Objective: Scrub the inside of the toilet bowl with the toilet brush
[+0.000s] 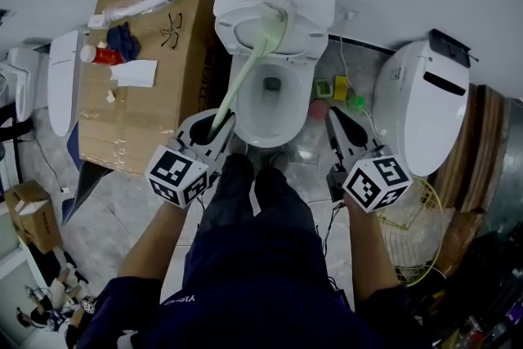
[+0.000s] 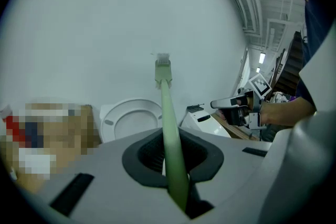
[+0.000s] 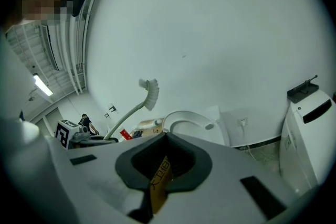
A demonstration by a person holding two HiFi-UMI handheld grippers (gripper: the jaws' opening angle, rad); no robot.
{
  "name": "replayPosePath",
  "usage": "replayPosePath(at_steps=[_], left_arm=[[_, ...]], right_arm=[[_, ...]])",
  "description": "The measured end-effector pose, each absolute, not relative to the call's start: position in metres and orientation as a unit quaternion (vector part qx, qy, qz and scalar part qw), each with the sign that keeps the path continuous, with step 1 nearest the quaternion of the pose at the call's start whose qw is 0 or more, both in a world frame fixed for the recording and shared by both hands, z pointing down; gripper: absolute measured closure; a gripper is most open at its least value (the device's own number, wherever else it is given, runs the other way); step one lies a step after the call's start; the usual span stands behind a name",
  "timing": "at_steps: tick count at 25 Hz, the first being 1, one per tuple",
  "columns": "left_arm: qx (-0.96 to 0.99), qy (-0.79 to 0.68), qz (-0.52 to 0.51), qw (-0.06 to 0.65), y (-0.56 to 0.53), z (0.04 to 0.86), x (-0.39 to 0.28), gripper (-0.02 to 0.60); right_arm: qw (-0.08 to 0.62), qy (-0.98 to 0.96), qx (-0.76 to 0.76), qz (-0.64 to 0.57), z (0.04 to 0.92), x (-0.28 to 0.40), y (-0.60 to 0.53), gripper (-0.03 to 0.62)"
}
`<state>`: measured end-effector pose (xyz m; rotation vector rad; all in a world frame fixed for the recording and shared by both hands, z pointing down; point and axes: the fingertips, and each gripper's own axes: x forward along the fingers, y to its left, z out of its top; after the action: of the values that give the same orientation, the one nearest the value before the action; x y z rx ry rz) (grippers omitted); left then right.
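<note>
Toilet brush (image 1: 245,76) – pale green, with a long curved handle – clamped near its lower end between the closed jaws of left gripper (image 1: 215,125), bristle head lifted into the air over the raised seat (image 1: 315,33), above toilet bowl (image 1: 306,102) and not yet down inside it. Right gripper (image 1: 338,121) held off at the other side of the bowl, jaws together on nothing but a yellowish tag (image 3: 159,182) at their seam. Looks like light moulded plastic: handle fairly stiff with some spring in the bend, bristles soft, shaft smooth and probably slippery once wet. Low hold good for full reach into the bowl, weaker against twisting under scrubbing pressure; best taken squarely across the shaft with a firm squeeze. Little legible writing anywhere – dark print on the tag too skewed to read, black scrawl (image 1: 172,30) on the cardboard box (image 1: 139,123) beside the toilet unclear, label on the red container (image 1: 105,55) too small, only the square black-and-white patterns on the gripper cubes plain to see
</note>
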<state>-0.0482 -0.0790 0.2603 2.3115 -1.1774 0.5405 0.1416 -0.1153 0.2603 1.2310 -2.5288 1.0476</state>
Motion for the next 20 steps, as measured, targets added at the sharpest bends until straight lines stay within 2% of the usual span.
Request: replayPosePath(at_steps=[20], left_arm=[[0.845, -0.334, 0.282, 0.308, -0.084, 0.442, -0.057, 0.529]], right_arm=[[0.098, -0.771, 0.476, 0.411, 0.411, 0.125, -0.122, 0.589]])
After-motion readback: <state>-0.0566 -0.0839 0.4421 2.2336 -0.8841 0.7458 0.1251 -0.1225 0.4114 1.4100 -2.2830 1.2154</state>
